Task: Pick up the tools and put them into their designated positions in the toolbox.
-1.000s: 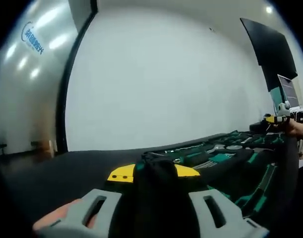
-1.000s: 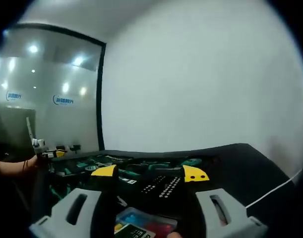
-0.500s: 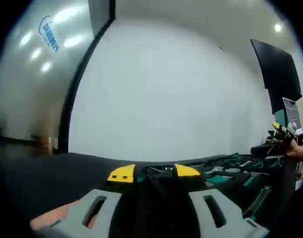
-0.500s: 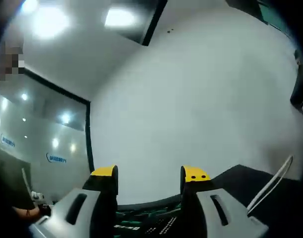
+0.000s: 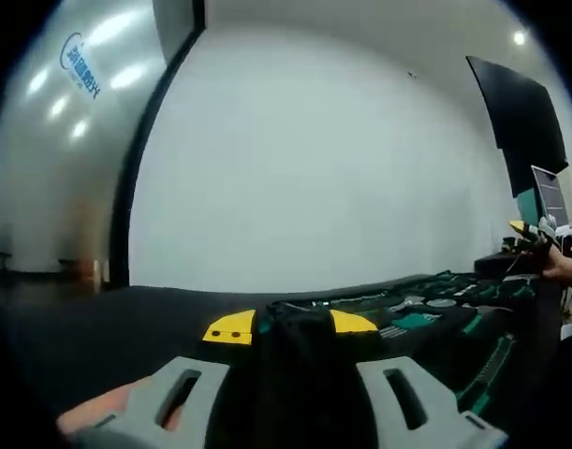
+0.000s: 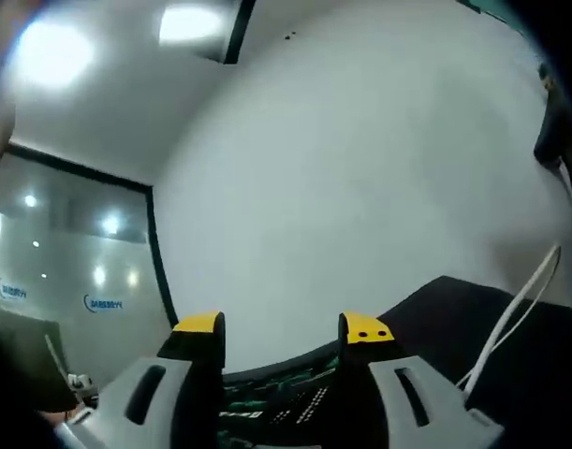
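Now one toolbox [image 5: 426, 313] — two grippers: left [image 5: 293, 325], right [image 6: 281, 326], jaws parted.

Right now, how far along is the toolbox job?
Done: many tools sit in the open toolbox. In hand: the left gripper is shut on a black object. The right gripper is open, holding nothing. Left: I cannot tell how many tools remain.

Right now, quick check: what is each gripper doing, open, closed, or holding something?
Left gripper: closed on a dark object between its jaws; what the object is cannot be told.
Right gripper: open, nothing between its jaws.
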`<state>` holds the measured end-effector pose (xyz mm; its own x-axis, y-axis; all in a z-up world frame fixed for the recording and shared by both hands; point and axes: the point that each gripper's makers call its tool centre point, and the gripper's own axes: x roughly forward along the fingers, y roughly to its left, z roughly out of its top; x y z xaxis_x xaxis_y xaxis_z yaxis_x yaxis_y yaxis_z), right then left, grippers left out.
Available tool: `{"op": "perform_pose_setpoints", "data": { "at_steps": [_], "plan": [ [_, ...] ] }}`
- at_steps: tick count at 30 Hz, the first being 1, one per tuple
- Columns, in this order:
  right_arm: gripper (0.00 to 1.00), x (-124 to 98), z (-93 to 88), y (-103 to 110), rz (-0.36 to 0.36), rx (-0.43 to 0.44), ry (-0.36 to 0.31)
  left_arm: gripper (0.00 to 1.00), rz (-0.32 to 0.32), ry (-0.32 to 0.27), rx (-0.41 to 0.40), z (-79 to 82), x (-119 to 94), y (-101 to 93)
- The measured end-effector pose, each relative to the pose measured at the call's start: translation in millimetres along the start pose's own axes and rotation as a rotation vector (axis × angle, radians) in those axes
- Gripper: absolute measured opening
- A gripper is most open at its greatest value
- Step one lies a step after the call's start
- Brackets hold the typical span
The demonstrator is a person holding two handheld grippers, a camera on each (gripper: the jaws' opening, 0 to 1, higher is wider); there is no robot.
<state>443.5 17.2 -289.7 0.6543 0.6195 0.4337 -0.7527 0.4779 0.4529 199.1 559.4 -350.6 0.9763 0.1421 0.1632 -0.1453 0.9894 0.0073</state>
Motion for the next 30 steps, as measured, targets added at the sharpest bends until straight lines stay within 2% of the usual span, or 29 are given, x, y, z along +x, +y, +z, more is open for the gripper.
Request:
{"op": "perform_pose_setpoints", "data": {
  "at_steps": [15, 19, 24, 30],
  "plan": [
    [0.45, 4, -26.4, 10, 0.018, -0.068, 0.127, 0.25, -0.005, -0.002, 0.003, 0.4, 0, -0.5],
    [0.45, 7, -42.2, 15, 0.036, -0.102, 0.196, 0.25, -0.012, -0.005, 0.01, 1.9, -1, -4.9],
    [0.45, 8, -54.0, 25, 0.082, -0.124, 0.245, 0.25, -0.014, -0.013, 0.0, 3.6, -1, -4.1],
    [0.45, 9, -56.9, 20, 0.069, -0.122, 0.263, 0.25, -0.021, -0.008, 0.012, 2.3, -1, -5.9]
  ]
}}
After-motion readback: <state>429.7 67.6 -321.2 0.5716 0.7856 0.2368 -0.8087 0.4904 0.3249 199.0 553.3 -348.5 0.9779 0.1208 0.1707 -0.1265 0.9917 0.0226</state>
